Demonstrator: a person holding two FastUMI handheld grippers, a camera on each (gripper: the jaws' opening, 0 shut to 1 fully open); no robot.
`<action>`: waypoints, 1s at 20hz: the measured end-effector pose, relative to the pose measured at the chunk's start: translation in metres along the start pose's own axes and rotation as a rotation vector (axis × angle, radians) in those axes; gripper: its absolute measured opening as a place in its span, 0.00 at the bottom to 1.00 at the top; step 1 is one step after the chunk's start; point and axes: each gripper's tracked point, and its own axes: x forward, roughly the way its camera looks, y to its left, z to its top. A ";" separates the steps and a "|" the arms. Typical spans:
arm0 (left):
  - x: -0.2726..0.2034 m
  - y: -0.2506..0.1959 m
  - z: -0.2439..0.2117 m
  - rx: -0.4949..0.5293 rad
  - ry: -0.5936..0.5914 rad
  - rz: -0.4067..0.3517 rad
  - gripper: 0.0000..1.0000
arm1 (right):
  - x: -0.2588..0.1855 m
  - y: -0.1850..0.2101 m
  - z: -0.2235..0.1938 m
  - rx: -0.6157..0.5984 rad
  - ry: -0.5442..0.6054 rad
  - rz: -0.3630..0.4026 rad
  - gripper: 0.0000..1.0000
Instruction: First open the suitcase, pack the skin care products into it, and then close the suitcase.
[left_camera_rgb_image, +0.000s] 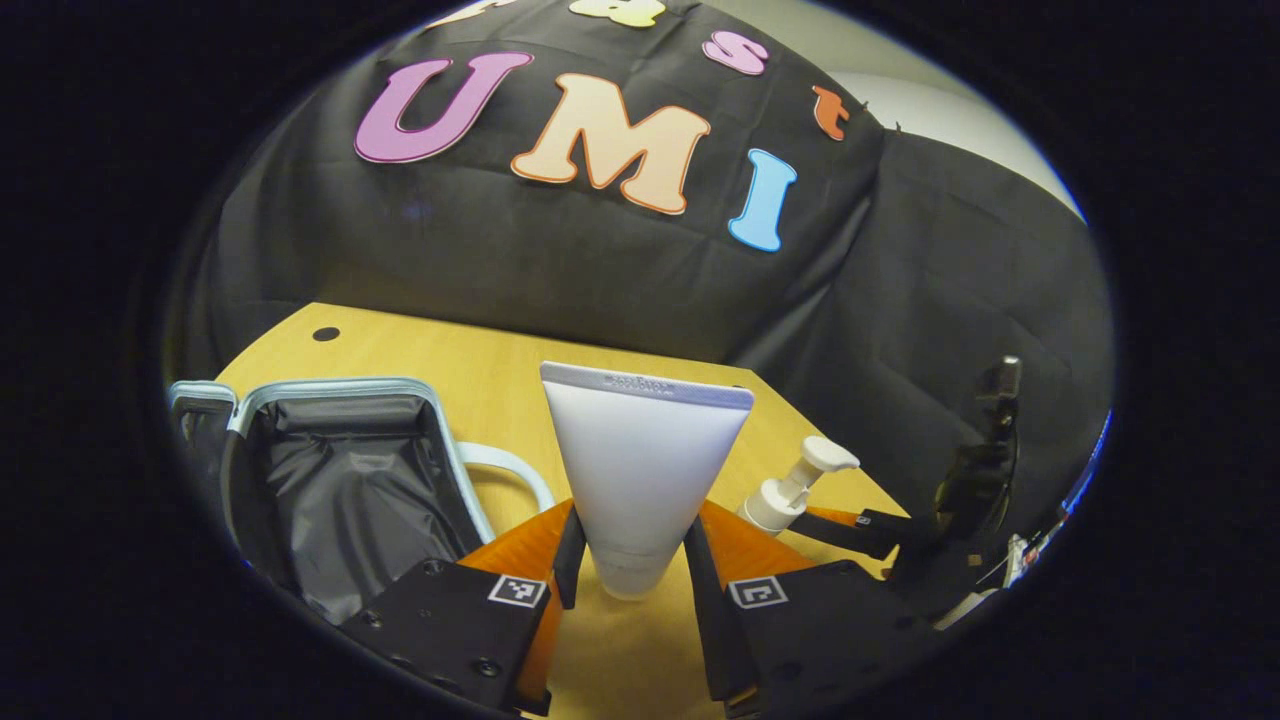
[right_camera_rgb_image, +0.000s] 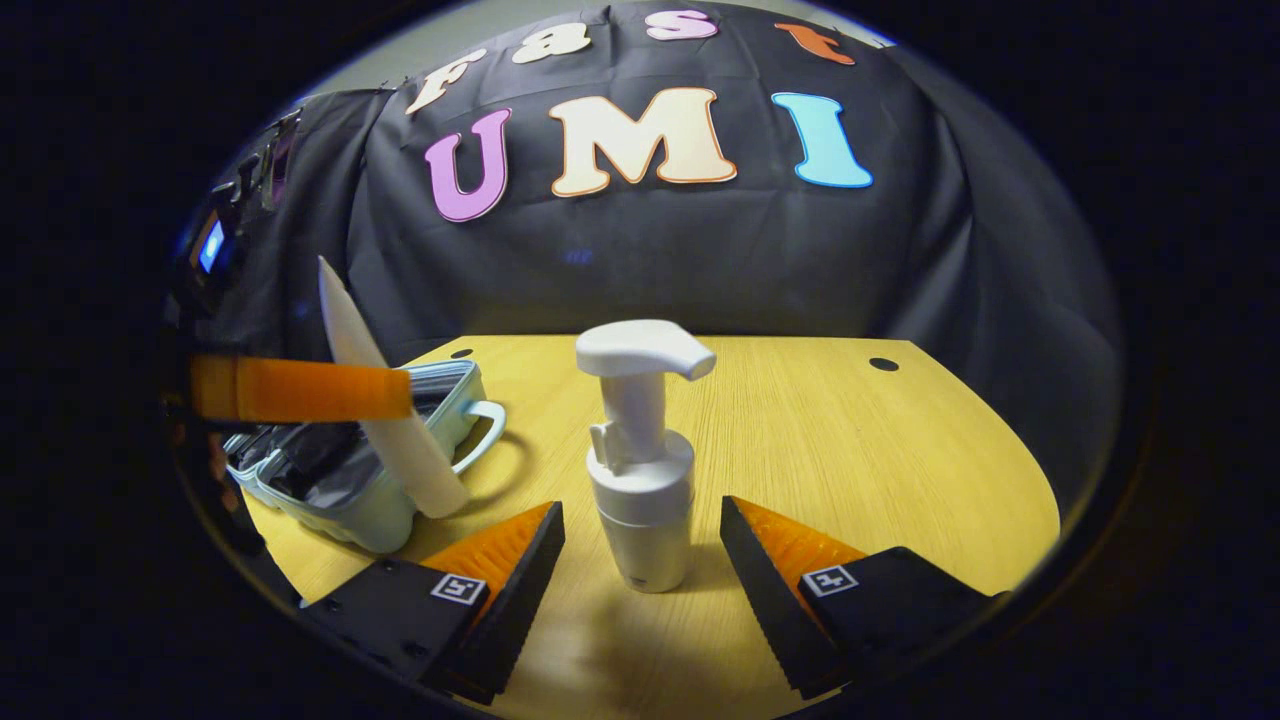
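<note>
My left gripper (left_camera_rgb_image: 628, 560) is shut on a white tube (left_camera_rgb_image: 640, 470), gripping its lower end, cap down and flat crimped end up. To its left the small light-blue suitcase (left_camera_rgb_image: 340, 470) lies open, showing dark lining. In the right gripper view the tube (right_camera_rgb_image: 385, 410) leans just right of the suitcase (right_camera_rgb_image: 350, 475), with a finger (right_camera_rgb_image: 300, 390) of the left gripper across it. A white pump bottle (right_camera_rgb_image: 640, 470) stands upright on the table between the fingers of my open right gripper (right_camera_rgb_image: 640, 560); neither finger touches it. The same bottle (left_camera_rgb_image: 795, 485) shows in the left gripper view.
The wooden table (right_camera_rgb_image: 880, 460) stretches bare to the right of the bottle, with a small dark hole (right_camera_rgb_image: 884, 364) near its far edge. The suitcase's handle (right_camera_rgb_image: 490, 430) sticks out toward the bottle. Black cloth walls close the back and sides.
</note>
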 end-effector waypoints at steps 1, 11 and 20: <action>-0.007 0.008 0.003 -0.005 0.005 0.020 0.52 | 0.005 0.001 -0.003 0.002 0.009 0.002 0.98; -0.070 0.110 0.017 -0.079 0.149 0.196 0.52 | 0.016 0.006 -0.007 0.023 0.099 -0.037 0.59; -0.101 0.175 -0.038 -0.207 0.477 0.166 0.50 | -0.035 0.092 0.057 -0.051 0.091 0.119 0.58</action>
